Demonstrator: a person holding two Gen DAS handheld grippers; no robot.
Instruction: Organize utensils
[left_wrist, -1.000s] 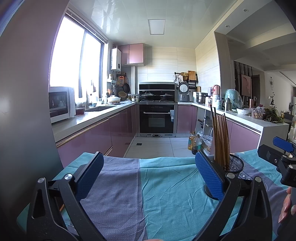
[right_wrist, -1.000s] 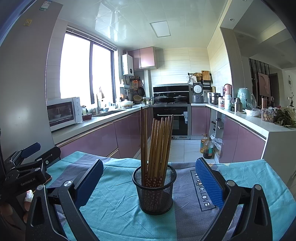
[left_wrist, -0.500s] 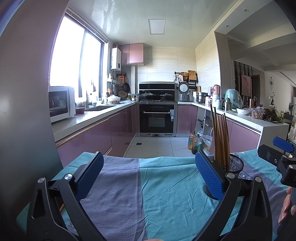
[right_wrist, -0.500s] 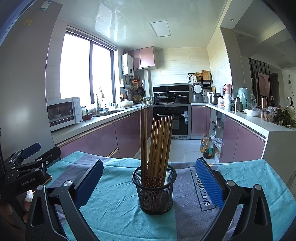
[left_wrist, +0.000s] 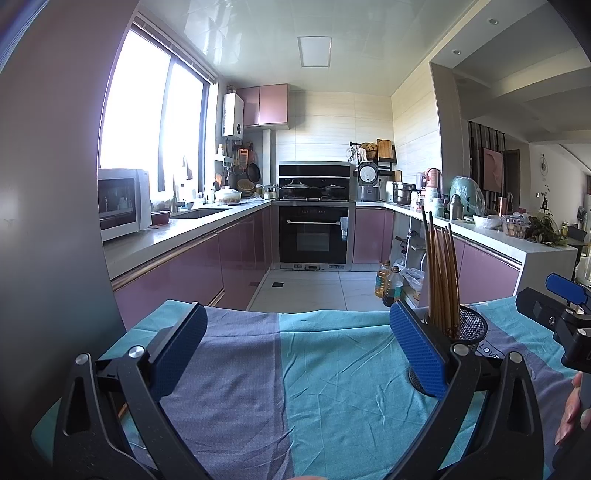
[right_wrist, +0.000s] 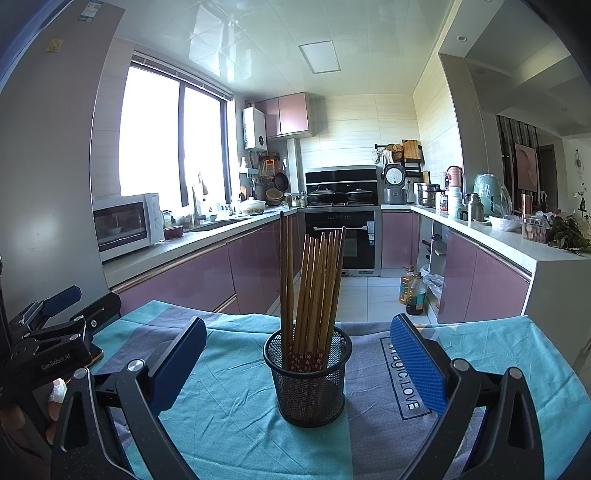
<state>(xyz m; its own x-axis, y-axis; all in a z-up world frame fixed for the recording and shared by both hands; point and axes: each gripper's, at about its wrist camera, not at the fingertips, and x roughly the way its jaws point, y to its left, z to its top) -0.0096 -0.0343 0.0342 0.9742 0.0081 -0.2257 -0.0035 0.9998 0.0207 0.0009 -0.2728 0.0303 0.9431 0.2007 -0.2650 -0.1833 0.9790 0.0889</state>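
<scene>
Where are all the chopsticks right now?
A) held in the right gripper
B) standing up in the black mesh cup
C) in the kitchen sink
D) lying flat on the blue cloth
B: the chopsticks stand upright inside the black mesh cup on the cloth, and the right gripper is open around the cup without gripping anything.

- My left gripper (left_wrist: 297, 349) has black angular finger arms with triangular cut-outs, silver round screws at the joints, and blue textured pads (left_wrist: 417, 350).
- My right gripper (right_wrist: 297, 360) is built the same: black frame, silver screws, blue ribbed pads (right_wrist: 415, 363).
- In the right wrist view, the left unit's black body carries white "GenRobot.AI" lettering.
</scene>
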